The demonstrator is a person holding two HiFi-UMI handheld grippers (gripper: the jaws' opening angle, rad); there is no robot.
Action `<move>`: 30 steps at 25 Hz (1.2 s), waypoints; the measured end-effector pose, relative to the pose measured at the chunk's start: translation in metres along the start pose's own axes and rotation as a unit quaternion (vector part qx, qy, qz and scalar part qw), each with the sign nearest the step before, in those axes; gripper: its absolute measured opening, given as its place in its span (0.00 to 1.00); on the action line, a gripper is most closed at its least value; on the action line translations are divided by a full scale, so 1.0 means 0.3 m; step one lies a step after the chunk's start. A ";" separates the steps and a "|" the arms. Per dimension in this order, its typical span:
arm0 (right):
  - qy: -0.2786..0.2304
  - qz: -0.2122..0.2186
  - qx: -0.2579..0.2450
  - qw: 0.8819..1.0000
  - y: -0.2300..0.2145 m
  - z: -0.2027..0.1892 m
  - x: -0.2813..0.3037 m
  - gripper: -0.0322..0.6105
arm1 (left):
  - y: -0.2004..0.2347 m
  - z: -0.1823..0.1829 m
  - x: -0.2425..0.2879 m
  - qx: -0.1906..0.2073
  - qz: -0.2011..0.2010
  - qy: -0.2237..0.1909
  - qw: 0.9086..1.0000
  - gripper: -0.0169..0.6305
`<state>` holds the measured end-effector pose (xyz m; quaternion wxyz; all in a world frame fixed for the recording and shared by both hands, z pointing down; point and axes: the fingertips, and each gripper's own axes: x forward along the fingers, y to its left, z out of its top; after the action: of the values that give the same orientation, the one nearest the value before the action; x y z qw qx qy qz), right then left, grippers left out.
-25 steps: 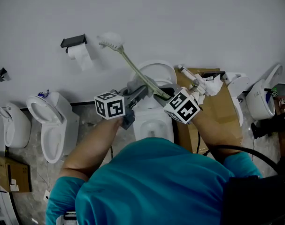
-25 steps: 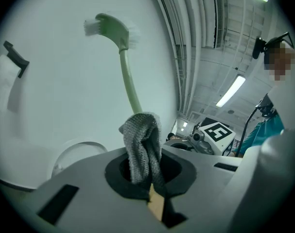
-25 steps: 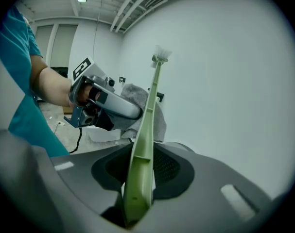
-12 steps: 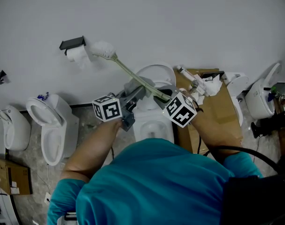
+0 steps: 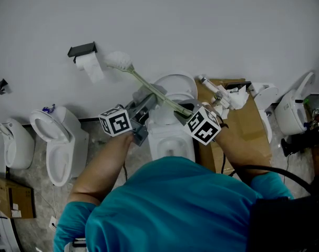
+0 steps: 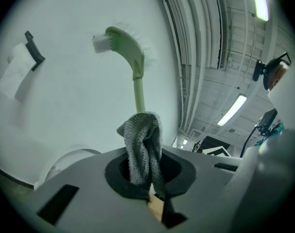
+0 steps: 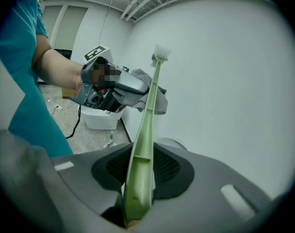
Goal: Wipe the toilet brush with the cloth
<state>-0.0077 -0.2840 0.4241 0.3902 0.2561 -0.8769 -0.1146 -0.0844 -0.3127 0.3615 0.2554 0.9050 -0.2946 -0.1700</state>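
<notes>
Right tool [image 7: 137,178]: clamped on the toilet brush [image 7: 147,118] at its handle end; we hold it slanted up toward the wall, shaft exposed. Left tool [image 6: 146,176]: gripping the grey cloth [image 6: 143,140], laid against that shaft for wiping.

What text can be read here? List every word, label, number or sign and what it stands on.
No readable text in any view.
On the left marker cube and the right marker cube: black-and-white square patterns only, no letters or numbers.
On the dark sign in the left gripper view: white marks, too blurred to read.
On the cardboard box: no legible print.
</notes>
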 end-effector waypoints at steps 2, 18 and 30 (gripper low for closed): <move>0.004 0.002 0.001 1.000 0.004 -0.006 0.003 0.21 | 0.009 0.017 -0.012 -0.001 0.003 -0.007 1.000 0.06; 0.023 0.017 -0.003 1.000 0.034 -0.067 0.011 0.21 | 0.018 0.116 -0.066 0.008 0.007 -0.050 0.999 0.06; 0.009 0.043 -0.001 0.999 0.088 -0.074 -0.028 0.21 | 0.070 0.239 -0.163 0.013 0.044 -0.114 0.992 0.06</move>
<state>0.0042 -0.2573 0.4443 0.4028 0.2183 -0.8836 -0.0967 -0.1643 -0.3231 0.3227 0.2154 0.8694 -0.3633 -0.2566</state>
